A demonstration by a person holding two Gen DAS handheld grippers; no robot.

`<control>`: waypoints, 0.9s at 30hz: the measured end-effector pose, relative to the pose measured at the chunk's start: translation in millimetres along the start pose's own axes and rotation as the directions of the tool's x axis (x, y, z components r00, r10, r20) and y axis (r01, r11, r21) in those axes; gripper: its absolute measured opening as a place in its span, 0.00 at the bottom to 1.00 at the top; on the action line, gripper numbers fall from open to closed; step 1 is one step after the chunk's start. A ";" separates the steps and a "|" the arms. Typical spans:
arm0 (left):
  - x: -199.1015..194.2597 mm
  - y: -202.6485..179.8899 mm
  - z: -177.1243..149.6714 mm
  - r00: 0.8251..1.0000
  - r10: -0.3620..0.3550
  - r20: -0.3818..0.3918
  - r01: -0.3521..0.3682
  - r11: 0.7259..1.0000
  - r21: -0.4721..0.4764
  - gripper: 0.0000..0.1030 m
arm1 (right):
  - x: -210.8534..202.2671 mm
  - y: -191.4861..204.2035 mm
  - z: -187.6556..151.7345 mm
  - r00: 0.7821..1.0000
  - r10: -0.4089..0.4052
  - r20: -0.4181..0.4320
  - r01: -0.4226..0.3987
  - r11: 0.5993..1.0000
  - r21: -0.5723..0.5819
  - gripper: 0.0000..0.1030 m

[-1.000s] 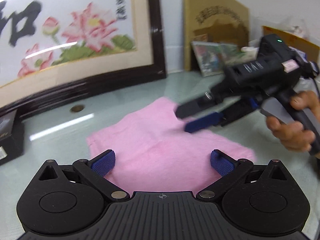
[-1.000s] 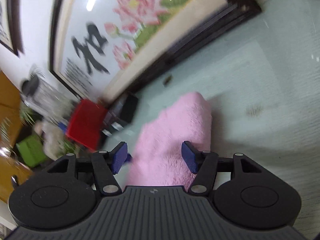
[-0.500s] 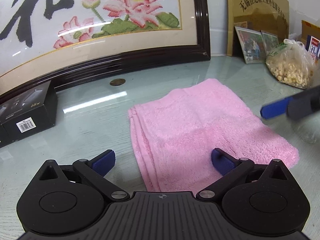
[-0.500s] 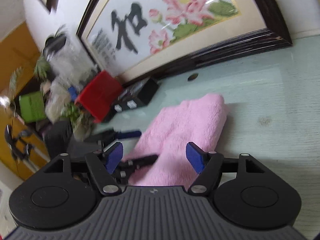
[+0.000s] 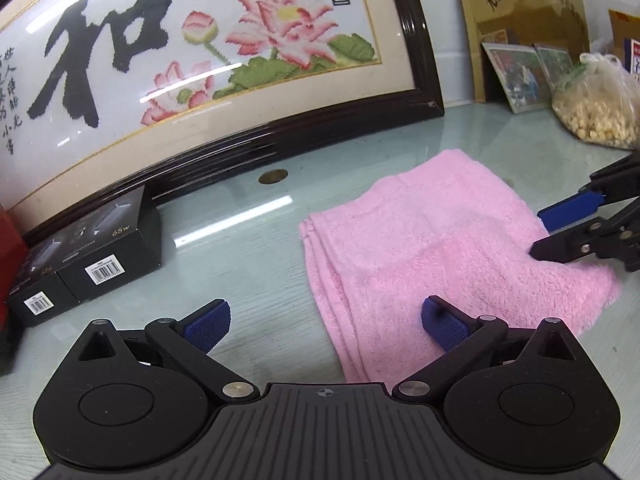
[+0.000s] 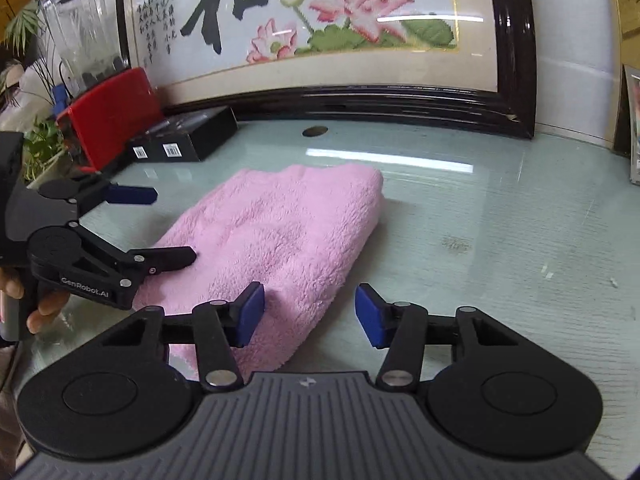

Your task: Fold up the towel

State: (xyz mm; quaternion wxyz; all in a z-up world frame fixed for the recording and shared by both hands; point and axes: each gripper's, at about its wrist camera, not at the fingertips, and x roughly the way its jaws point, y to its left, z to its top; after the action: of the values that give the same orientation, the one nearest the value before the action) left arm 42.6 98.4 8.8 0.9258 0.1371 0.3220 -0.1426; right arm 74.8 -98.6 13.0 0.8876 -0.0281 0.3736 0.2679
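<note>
A pink towel (image 5: 440,248) lies folded in several layers on the glass table; it also shows in the right wrist view (image 6: 280,232). My left gripper (image 5: 326,326) is open and empty at the towel's near left edge, its right finger over the cloth. It shows in the right wrist view (image 6: 160,226) at the towel's left side. My right gripper (image 6: 310,314) is open and empty over the towel's near right edge. It shows in the left wrist view (image 5: 560,228) at the towel's right edge.
A framed lotus embroidery (image 5: 200,60) leans against the wall behind. Two black boxes (image 5: 88,256) and a red box (image 6: 108,112) sit at the left. A bag of nuts (image 5: 596,104) and photos stand at the right. A coin (image 5: 273,176) lies on the glass.
Both grippers pulled back from the towel toward its left and right edges. The views steadied and swung to face the folded towel squarely. The towel lies flat, released.
</note>
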 end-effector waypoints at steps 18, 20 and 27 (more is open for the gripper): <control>35.6 -47.9 34.0 0.997 0.056 0.058 -0.055 0.998 -0.018 1.00 | -9.4 -36.1 21.9 0.977 -0.194 0.092 0.189 0.980 0.058 0.16; 47.0 -65.0 46.9 0.995 0.069 0.067 -0.070 0.998 0.001 1.00 | -7.9 -51.5 27.1 0.968 -0.231 0.099 0.223 0.972 0.078 0.16; 82.5 -92.2 75.7 0.979 0.176 0.103 -0.181 0.982 0.045 1.00 | 7.7 -96.6 35.0 0.956 -0.277 0.098 0.264 0.956 0.132 0.20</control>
State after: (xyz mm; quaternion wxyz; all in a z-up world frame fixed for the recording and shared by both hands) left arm 114.3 -27.2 -1.4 0.9456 0.1835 0.2583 -0.0743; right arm 149.9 -168.9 18.5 0.9362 -0.0114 0.3293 0.1226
